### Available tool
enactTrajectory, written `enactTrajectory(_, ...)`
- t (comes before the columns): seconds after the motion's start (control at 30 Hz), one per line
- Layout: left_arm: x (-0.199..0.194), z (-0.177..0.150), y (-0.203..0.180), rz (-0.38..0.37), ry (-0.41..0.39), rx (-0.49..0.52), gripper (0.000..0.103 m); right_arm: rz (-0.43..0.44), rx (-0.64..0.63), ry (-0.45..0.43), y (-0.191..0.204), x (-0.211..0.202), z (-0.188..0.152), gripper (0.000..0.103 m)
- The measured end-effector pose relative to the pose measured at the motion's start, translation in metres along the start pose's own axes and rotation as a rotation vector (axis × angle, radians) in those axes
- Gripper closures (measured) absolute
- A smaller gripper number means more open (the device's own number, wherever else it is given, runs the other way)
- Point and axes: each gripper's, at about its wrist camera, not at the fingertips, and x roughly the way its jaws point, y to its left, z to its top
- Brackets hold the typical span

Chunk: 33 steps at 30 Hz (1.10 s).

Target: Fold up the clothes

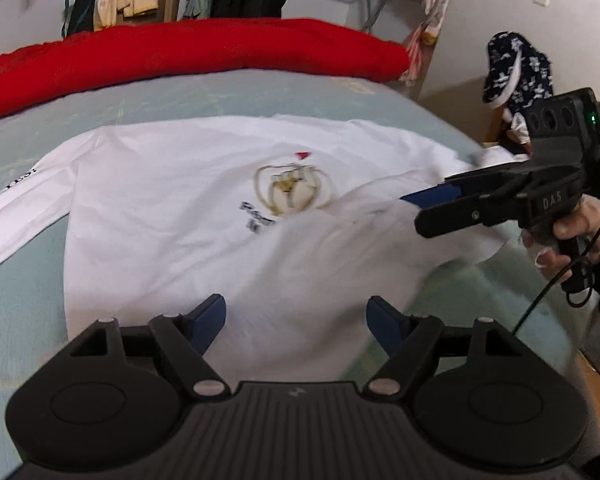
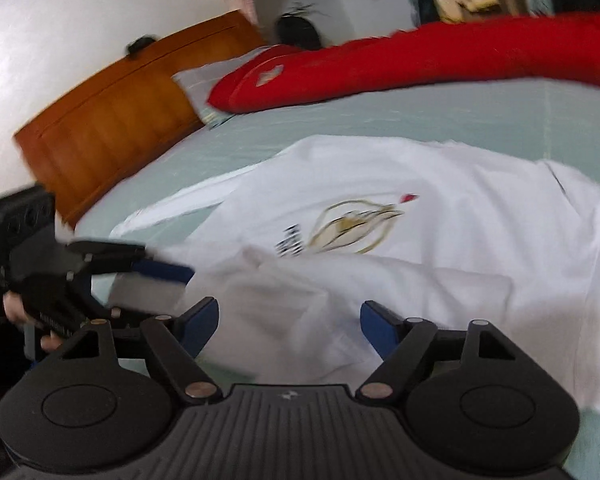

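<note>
A white long-sleeved shirt (image 1: 188, 208) with a gold emblem (image 1: 294, 190) lies spread on the pale green bed sheet (image 1: 24, 280). One sleeve stretches off to the left, and the right side lies folded over the body in loose wrinkles (image 2: 284, 280). My left gripper (image 1: 296, 314) hangs over the shirt's near hem, open, with only cloth below its blue pads. It also shows at the left of the right wrist view (image 2: 172, 280). My right gripper (image 2: 288, 318) stands open above the folded part. In the left wrist view it hovers at the shirt's right edge (image 1: 412, 214), held by a hand.
A red duvet (image 1: 180, 52) lies rolled along the far side of the bed. A wooden headboard (image 2: 112, 120) and a pillow (image 2: 204, 80) stand at the left end. A dark patterned garment (image 1: 516, 72) hangs by the wall past the bed's right edge.
</note>
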Motion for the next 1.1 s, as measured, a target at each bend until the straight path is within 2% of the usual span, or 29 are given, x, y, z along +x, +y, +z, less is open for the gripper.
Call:
enactTrajectory(0.03, 0.008, 0.002, 0.004, 0.005, 0.008, -0.004, 0.026, -0.011, 0.018, 0.001, -0.007, 0.004, 0.001, 0.025)
enactTrajectory(0.17, 0.021, 0.003, 0.007, 0.018, 0.016, -0.003, 0.025, 0.038, 0.124, -0.023, -0.027, 0.005, -0.003, 0.024)
enactTrajectory(0.23, 0.013, 0.001, 0.002, 0.026, 0.008, 0.013, 0.025, 0.048, 0.159, -0.038, -0.028, -0.002, -0.006, 0.024)
enactTrajectory(0.47, -0.030, -0.017, -0.024, 0.038, -0.042, 0.106, 0.025, 0.040, 0.209, -0.118, -0.008, -0.073, -0.032, 0.013)
enactTrajectory(0.53, -0.041, -0.024, -0.030, 0.029, -0.056, 0.108, 0.025, 0.041, 0.253, -0.149, -0.008, -0.094, -0.047, 0.005)
enactTrajectory(0.67, -0.049, -0.037, -0.039, 0.011, -0.073, 0.061, 0.025, 0.043, 0.375, -0.171, -0.025, -0.109, -0.077, 0.005)
enactTrajectory(0.8, -0.049, -0.044, -0.044, -0.005, -0.079, 0.004, 0.025, 0.129, 0.545, -0.205, -0.053, -0.093, -0.098, 0.005)
enactTrajectory(0.97, -0.046, -0.050, -0.046, -0.011, -0.072, -0.036, 0.025, 0.277, 0.641, -0.310, -0.066, -0.079, -0.096, 0.006)
enactTrajectory(1.1, -0.042, -0.053, -0.046, -0.013, -0.064, -0.051, 0.025, 0.353, 0.741, -0.349, -0.076, -0.061, -0.104, 0.019)
